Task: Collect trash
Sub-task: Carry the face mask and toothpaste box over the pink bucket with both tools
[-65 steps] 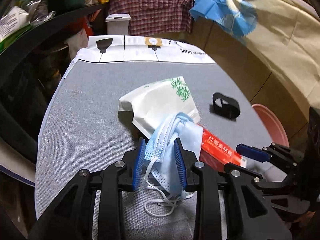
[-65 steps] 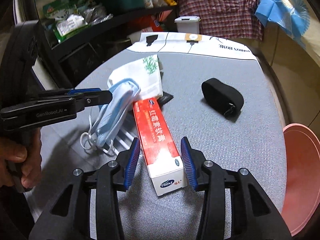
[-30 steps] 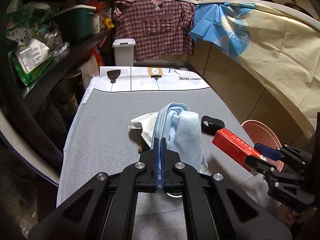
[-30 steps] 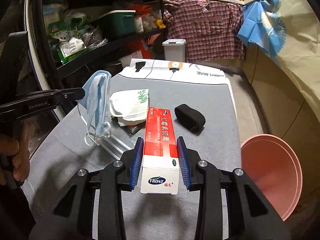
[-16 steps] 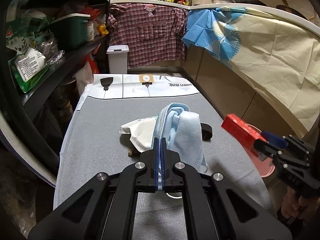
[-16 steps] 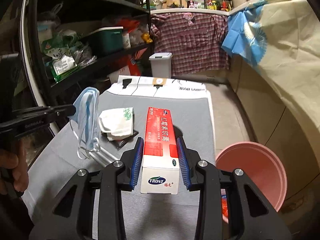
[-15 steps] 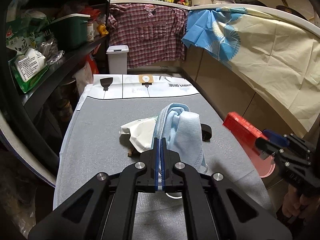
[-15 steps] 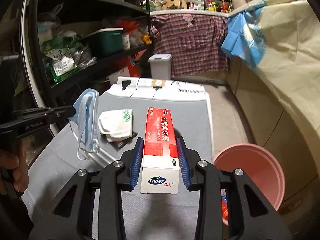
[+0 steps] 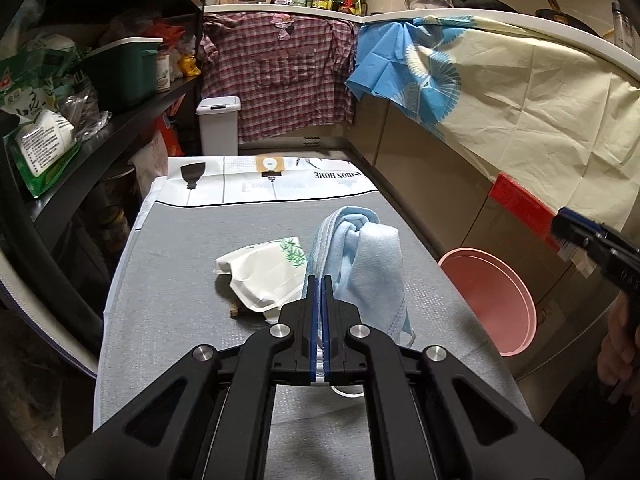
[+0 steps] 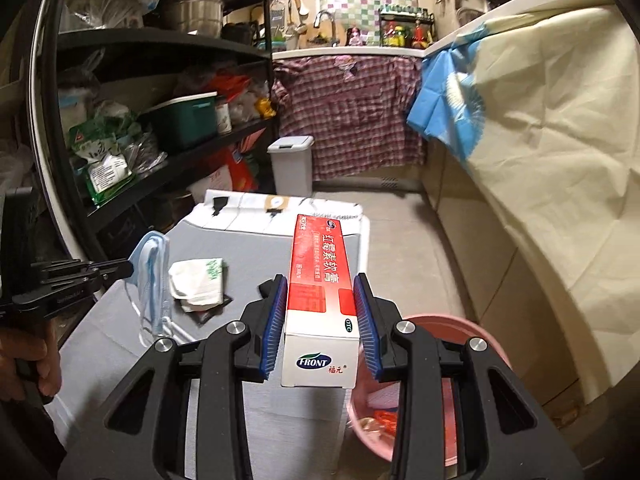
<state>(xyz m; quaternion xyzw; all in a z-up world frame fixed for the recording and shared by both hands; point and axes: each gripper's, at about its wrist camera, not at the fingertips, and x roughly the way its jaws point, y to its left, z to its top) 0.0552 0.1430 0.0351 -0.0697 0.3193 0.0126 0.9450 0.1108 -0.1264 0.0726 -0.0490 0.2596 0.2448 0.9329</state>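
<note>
My left gripper (image 9: 317, 292) is shut on a light blue face mask (image 9: 360, 264) and holds it above the grey table (image 9: 180, 280); the mask also hangs in the right wrist view (image 10: 154, 276). My right gripper (image 10: 321, 316) is shut on a red and white ointment box (image 10: 320, 292), held over the near rim of a pink bucket (image 10: 452, 392) on the floor beside the table. The box (image 9: 520, 204) and bucket (image 9: 488, 296) also show in the left wrist view. A white paper bag (image 9: 264, 276) with a green leaf print lies on the table.
A small black object (image 10: 265, 288) lies on the table behind the right gripper's left finger. Red scraps lie in the bucket. Black shelves (image 9: 100, 128) with packets run along the left. A white lidded bin (image 9: 218, 126) stands beyond the table. Cloth-covered counters stand on the right.
My right gripper has lifted the box higher and swung it right, from above the table to over the pink bucket. The left gripper has stayed shut on the mask, raised a little.
</note>
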